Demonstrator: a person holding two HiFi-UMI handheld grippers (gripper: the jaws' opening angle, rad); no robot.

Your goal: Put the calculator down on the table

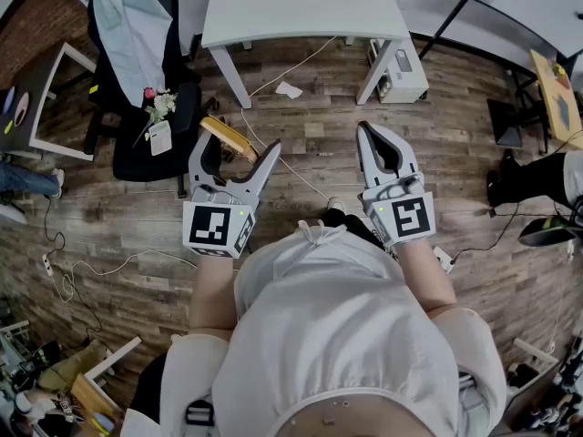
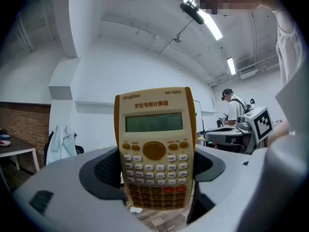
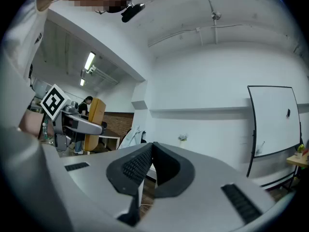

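A yellow-and-cream calculator [image 2: 155, 149] stands upright between the jaws of my left gripper [image 2: 157, 178], keys and screen facing the camera, and both pads press on its side edges. In the head view the calculator [image 1: 223, 135] shows edge-on in the left gripper [image 1: 237, 146], held level in the air over the wooden floor. My right gripper [image 1: 367, 130] hangs level beside it, a little to the right. Its jaws are shut with nothing between them, as the right gripper view [image 3: 150, 166] shows. The white table [image 1: 301, 7] stands ahead of both grippers.
A black office chair [image 1: 137, 80] draped with a pale garment stands at the left, with a small flower bunch [image 1: 159, 106] on it. A white box [image 1: 401, 71] sits by the table's right leg. Cables and a paper scrap [image 1: 289, 89] lie on the floor.
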